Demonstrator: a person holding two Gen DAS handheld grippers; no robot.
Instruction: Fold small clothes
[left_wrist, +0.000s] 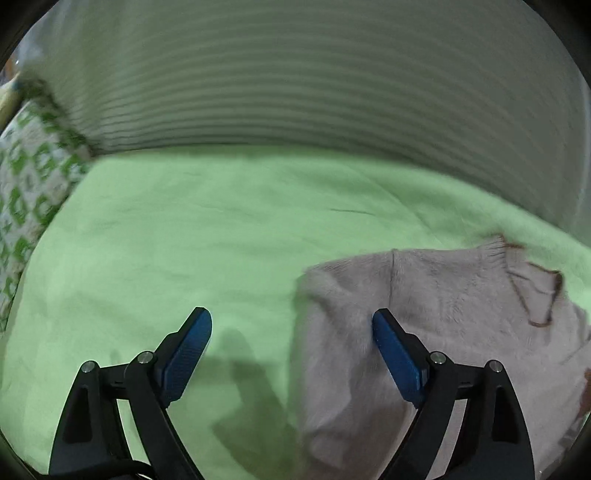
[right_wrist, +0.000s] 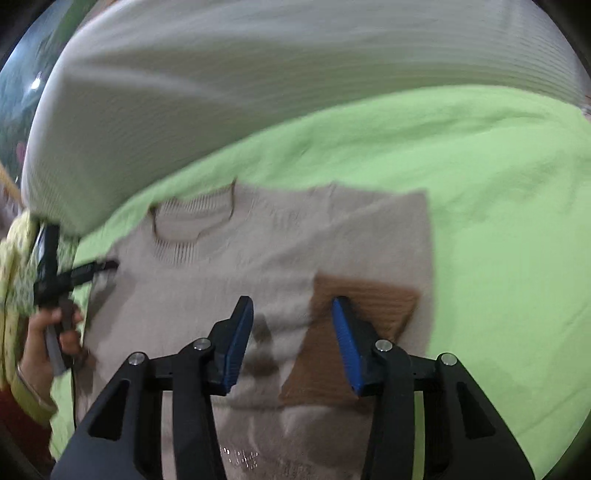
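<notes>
Left claw (left_wrist: 291, 325) gapes, empty | right claw (right_wrist: 293, 310) open over sweater (right_wrist: 258, 251) – hem cut off, edges blurred

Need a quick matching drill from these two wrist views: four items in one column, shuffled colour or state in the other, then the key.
Column one:
1. fuzzy knit sweater
2. folded-in sleeve cuff patch
3. fleece bed cover
4. left gripper

Column two:
A. light green
B. jaws wide apart, nothing between them
C. brown, ribbed
D. pale beige, lying flat with its neckline towards the striped cushion

Pairs: 1-D, 2-C, 3-A, 4-B
</notes>
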